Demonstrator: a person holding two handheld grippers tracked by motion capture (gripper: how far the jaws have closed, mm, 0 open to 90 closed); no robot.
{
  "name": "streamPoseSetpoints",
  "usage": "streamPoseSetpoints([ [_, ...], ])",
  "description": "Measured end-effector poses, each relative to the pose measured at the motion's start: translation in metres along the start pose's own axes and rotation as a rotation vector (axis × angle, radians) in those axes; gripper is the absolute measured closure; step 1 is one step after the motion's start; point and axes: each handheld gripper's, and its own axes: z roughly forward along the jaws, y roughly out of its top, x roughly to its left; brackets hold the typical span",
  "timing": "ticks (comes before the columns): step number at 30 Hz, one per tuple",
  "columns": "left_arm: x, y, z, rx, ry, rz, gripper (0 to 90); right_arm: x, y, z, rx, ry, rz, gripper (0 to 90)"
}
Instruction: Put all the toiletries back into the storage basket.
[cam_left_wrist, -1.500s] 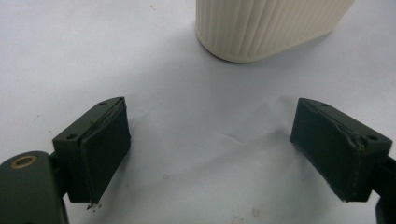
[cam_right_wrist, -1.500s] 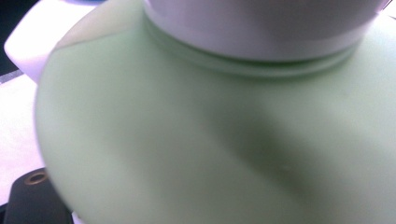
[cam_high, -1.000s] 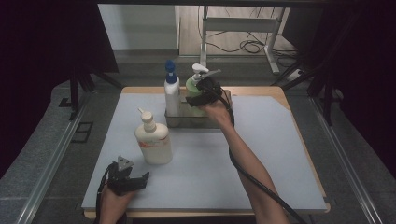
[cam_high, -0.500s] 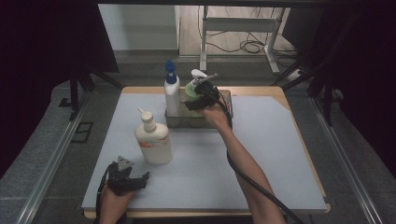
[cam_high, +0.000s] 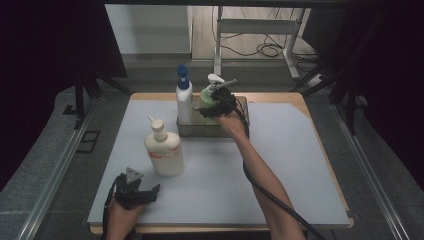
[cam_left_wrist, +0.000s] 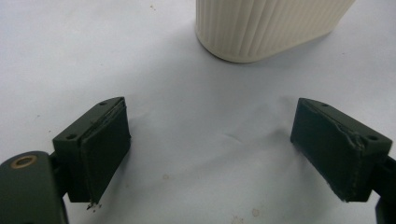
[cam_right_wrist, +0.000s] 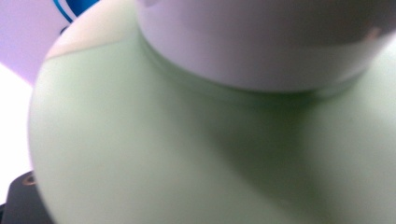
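Gripping the green pump bottle (cam_high: 206, 98) just below its white collar, the right tongs (cam_high: 216, 106) are clenched around it while it is standing in the clear tray (cam_high: 243, 106) at the far side of the surface (cam_high: 295, 165), beside a blue-capped white bottle (cam_high: 184, 100). The left tongs (cam_left_wrist: 210, 149) are resting released near the front edge, jaws gaping, facing the cream pump bottle (cam_high: 163, 149).

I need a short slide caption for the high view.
Right gripper at the green pump bottle in the clear bin; left gripper rests open.
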Motion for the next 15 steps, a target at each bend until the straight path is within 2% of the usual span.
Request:
streamPoseSetpoints([
  [4, 0.0, 0.0, 0.0, 0.0, 0.0, 0.0, 11.6, -0.0016, 0.0002, 0.001, -0.004, 0.005, 0.001, 10.9],
  [5, 0.0, 0.0, 0.0, 0.0, 0.0, 0.0, 11.5, -0.0025, -0.0004, 0.0012, -0.012, 0.025, 0.007, 7.6],
  [10, 0.0, -0.0001, 0.0, 0.0, 0.0, 0.0, 11.5, -0.0047, -0.0016, -0.0002, -0.027, 0.064, 0.017, 0.0],
  [15, 0.0001, -0.0001, -0.0001, 0.002, 0.0, 0.002, 11.5, -0.004, -0.0036, -0.0048, -0.029, 0.074, 0.003, 0.0],
])
